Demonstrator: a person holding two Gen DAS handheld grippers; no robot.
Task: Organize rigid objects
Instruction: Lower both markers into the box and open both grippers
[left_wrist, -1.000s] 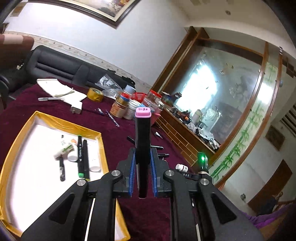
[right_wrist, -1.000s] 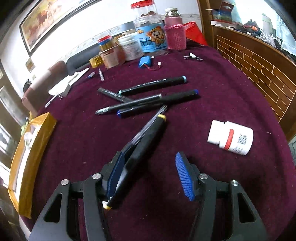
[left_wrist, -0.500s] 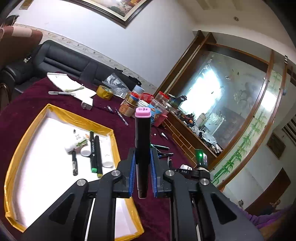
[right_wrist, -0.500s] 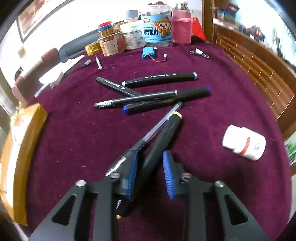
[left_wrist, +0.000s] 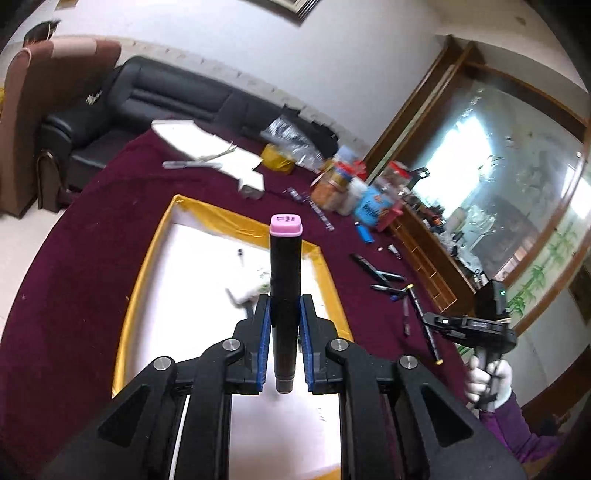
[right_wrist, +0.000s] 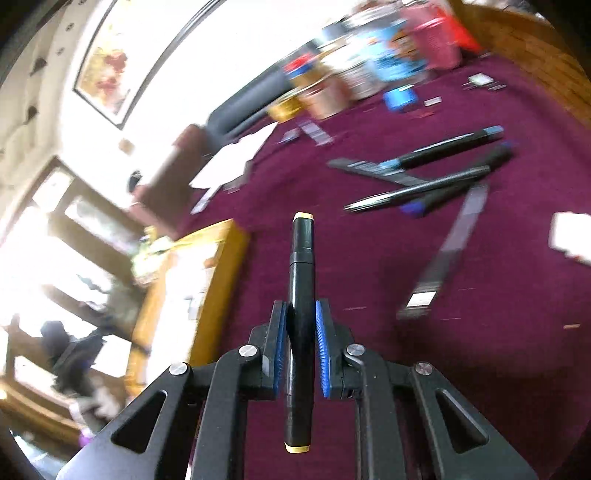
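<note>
- Since a second ago the right tool (right_wrist: 300, 354) has closed on the black marker with pale yellow end caps (right_wrist: 301, 295), lifted it off the maroon-clothed bench (right_wrist: 388, 258) and swung toward the tray, while the left tool (left_wrist: 283, 332) has come over the tray's white floor.
- Ahead of and below the left tool lies the shallow white tray with a gold-taped rim (left_wrist: 147, 273); from the right tool it lies forward and to the left, so the left hand is the nearer one.
- Left tool: blue pads clamped on the black marker with a pink cap (left_wrist: 285, 280), whose long axis points straight out along the fingers, cap away from the camera.
- Right tool: pads shut on the middle of the yellow-capped marker, also in line with the fingers and clear of the cloth.
- Judged from this, each marker must be tipped down flat over the tray before the pads part.
- Several black pens (right_wrist: 436, 177) remain loose on the cloth, well apart from the tray; blur hides detail.
</note>
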